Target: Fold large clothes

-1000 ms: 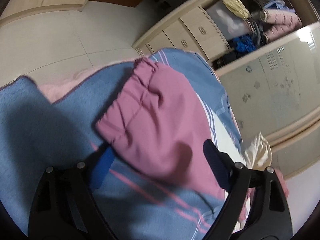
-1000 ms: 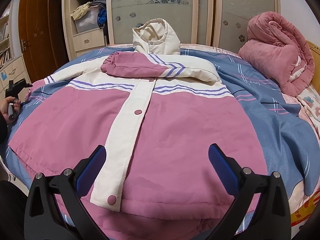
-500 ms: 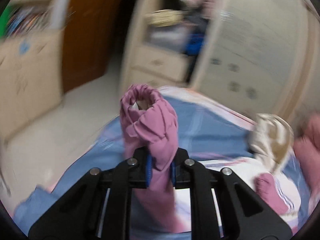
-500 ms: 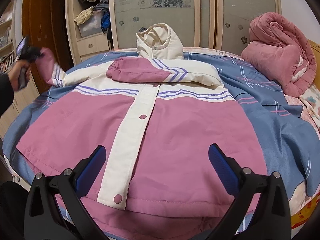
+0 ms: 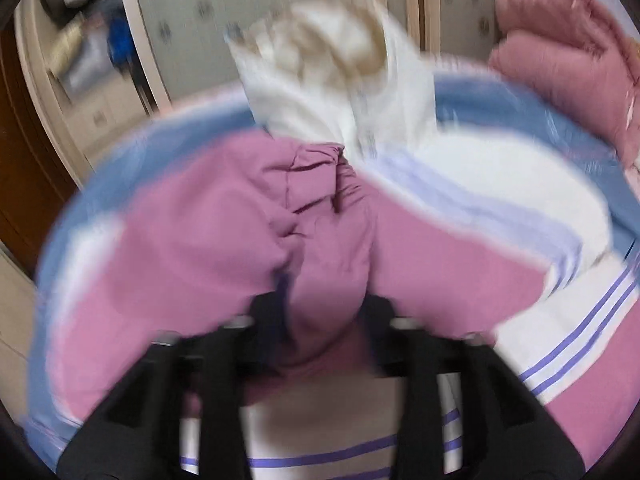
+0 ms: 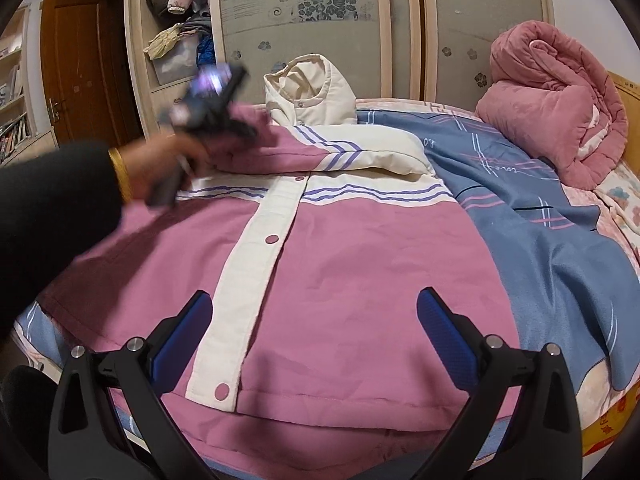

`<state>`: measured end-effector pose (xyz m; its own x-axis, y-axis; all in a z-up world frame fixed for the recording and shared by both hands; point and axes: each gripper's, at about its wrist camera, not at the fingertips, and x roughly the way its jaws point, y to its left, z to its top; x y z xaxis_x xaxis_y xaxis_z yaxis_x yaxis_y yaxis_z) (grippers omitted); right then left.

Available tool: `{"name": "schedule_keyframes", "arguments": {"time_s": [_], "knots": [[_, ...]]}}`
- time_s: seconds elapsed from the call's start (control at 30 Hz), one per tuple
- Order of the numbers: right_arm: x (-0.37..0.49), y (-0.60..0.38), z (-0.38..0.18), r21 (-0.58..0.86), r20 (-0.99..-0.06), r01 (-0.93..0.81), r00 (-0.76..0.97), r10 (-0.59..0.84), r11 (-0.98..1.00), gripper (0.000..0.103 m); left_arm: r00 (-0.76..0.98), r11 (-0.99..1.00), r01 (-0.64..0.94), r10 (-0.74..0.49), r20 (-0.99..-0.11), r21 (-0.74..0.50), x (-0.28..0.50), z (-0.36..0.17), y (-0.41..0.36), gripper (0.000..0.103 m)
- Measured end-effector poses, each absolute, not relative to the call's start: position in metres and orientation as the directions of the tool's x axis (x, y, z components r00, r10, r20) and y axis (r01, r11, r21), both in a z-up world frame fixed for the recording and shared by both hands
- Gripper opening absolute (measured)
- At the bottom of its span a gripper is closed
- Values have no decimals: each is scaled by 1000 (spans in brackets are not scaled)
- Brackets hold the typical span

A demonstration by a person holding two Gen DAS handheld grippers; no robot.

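The jacket [image 6: 352,280] lies face up across the bed [image 6: 560,248], snapped shut down its cream placket, hem toward the near edge and hood [image 6: 316,92] toward the far edge by the wardrobe [image 6: 400,20]. One sleeve [image 6: 320,152] is already folded across the chest just under the hood. The other sleeve [image 5: 328,240] sits between the fingers of the left gripper [image 5: 324,312], which a hand [image 6: 160,168] has over the chest near the left edge. Its jaws are opening with the cuff end bunched between them; the left view is blurred, so whether the pads still press the cloth is hard to tell, but they look spread and the cloth loose.

The right gripper [image 6: 316,332] hangs over the hem near the near edge, jaws wide apart with nothing in them.

By my reading the task is at an early-to-middle stage: both sleeves are about in, the second one just being let go on top of the first. Still to do, likely: smooth that sleeve flat, tuck the hood down, then fold the body in from the sides or up from the hem into a compact stack. A rolled pink quilt [image 6: 560,100] sits at the far right corner, clear of the work
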<state>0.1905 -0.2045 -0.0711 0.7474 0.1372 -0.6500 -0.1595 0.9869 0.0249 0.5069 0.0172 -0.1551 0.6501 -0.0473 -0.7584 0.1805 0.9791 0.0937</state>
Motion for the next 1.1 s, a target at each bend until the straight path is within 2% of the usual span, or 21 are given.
{"name": "schedule_keyframes", "arguments": {"time_s": [0.03,0.1,0.17,0.23,0.3,0.43,0.6,0.73,0.9,1.1], "knots": [[190,-206,-71,26,-650,-157,747,136,987,102,654,978,187,-58,-754,87,502,-163,15,87],[191,-211,-71,41,-653,-154,744,144,987,102,702,974,195,-57,-710,115,487,-160,8,88],[190,-217,-69,52,-650,-147,746,145,988,102,724,979,203,-130,-677,29,465,-141,16,98],[189,-221,-66,57,-644,-140,751,144,988,102,744,978,197,-193,-640,-67,437,-115,29,100],[188,-223,-63,70,-637,-139,756,152,988,102,768,980,179,-195,-610,-88,390,-85,39,101],[181,-224,-55,83,-614,-146,772,166,986,102,818,994,106,-104,-565,-29,287,-47,36,101],[169,-221,-45,81,-592,-164,786,179,983,102,813,1000,2,-2,-583,-1,164,-38,43,101],[159,-220,-36,86,-559,-168,807,188,982,102,819,995,-93,55,-572,-37,98,-40,51,101],[155,-220,-32,85,-554,-167,811,187,982,102,810,996,-77,84,-581,37,76,-45,32,101],[150,-223,-30,70,-551,-157,817,169,985,102,822,998,-63,62,-565,19,72,-38,24,101]]}}
